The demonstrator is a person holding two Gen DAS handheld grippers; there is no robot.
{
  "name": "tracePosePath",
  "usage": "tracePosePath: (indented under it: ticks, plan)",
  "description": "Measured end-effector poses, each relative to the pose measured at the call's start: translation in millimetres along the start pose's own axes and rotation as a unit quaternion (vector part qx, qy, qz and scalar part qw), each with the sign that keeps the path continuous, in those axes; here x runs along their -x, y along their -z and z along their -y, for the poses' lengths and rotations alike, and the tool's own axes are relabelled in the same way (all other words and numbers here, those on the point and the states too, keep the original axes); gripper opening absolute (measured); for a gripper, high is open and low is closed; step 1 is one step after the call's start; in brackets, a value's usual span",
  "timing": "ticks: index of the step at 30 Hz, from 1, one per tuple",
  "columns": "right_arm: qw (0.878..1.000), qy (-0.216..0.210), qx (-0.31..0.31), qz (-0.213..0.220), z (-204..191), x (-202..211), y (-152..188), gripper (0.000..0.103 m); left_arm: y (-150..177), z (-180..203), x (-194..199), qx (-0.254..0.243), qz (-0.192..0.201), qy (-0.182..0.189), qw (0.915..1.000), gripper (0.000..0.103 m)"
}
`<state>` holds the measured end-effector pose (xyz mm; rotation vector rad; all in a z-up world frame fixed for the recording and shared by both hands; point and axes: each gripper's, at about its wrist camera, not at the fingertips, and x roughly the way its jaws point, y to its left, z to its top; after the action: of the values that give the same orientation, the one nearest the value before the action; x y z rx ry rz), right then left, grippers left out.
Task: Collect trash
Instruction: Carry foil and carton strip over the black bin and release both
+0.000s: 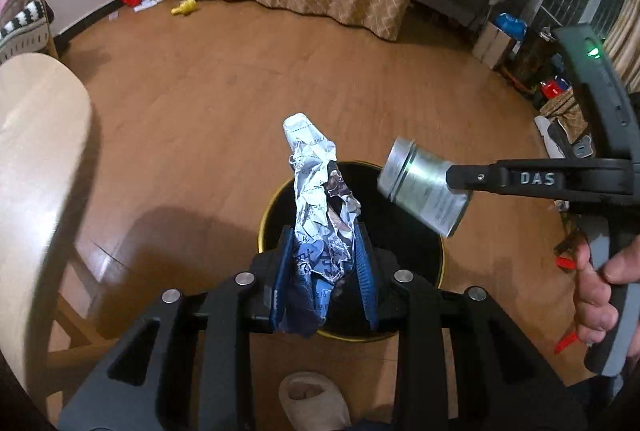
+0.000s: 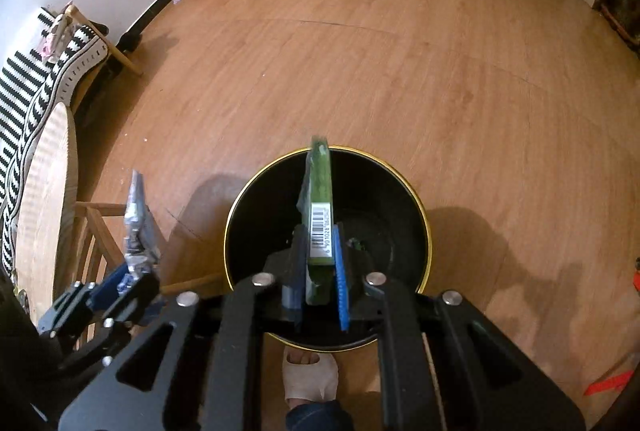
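I have both over the bin [image 2: 424, 231]; left hand-held gripper [image 1: 324, 271] clamps crumpled wrapper [image 1: 316, 191]; right hand-held gripper [image 2: 320, 267] narrow around green packet [image 2: 320, 199], long axis pointing away, bin directly below.

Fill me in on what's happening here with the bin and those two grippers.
A person is collecting trash with a handheld gripper in each hand, both over a black bin with a gold rim on the wooden floor. The left gripper is shut on a crumpled wrapper. The right gripper has a flat green pack with a barcode between its fingers, directly above the bin's opening. Neither piece is in the bin yet.
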<state>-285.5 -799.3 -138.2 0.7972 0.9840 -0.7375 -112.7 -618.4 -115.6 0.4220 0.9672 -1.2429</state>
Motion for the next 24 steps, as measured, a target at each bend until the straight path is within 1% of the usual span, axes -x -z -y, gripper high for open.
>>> tracePosePath:
  ticks: [1, 2, 3, 4, 9, 11, 12, 13, 16, 19, 24]
  plan:
    - [1.0, 0.001, -0.002, -0.001, 1, 0, 0, 0.032, -1, 0, -3, 0.0, -0.003, 0.002, 1.0, 0.029]
    - [1.0, 0.003, -0.005, 0.002, 3, 0, -1, 0.05, -1, 1, -9, 0.0, -0.006, 0.003, 1.0, 0.029]
    - [1.0, 0.006, -0.007, 0.005, 3, -1, -3, 0.055, -2, 3, -15, -0.001, -0.01, 0.005, 0.9999, 0.029]
    - [1.0, 0.008, -0.01, 0.009, 3, 0, -5, 0.056, -3, 4, -20, -0.001, -0.012, 0.007, 0.9999, 0.029]
    - [1.0, 0.005, -0.027, 0.016, 13, 2, -5, 0.057, -4, 11, -50, 0.003, -0.03, 0.018, 0.9994, 0.03]
    - [0.999, 0.005, -0.031, 0.017, 17, 2, -6, 0.058, -2, 16, -60, 0.002, -0.032, 0.018, 0.9993, 0.033]
    - [0.999, 0.006, -0.033, 0.018, 18, 3, -6, 0.058, -1, 18, -64, 0.003, -0.036, 0.021, 0.9991, 0.042]
    - [0.999, 0.007, -0.035, 0.02, 20, 4, -7, 0.059, 0, 20, -68, 0.003, -0.039, 0.024, 0.9989, 0.056]
    - [0.999, 0.006, -0.044, 0.027, 26, 9, -4, 0.062, 0, 26, -74, 0.0, -0.035, 0.024, 0.9991, 0.071]
    - [0.998, 0.005, -0.045, 0.031, 28, 11, -4, 0.063, 1, 31, -75, -0.006, -0.033, 0.028, 0.999, 0.076]
    - [0.998, 0.002, -0.041, 0.037, 25, 14, -4, 0.063, 0, 29, -63, 0.001, -0.022, 0.027, 0.9994, 0.082]
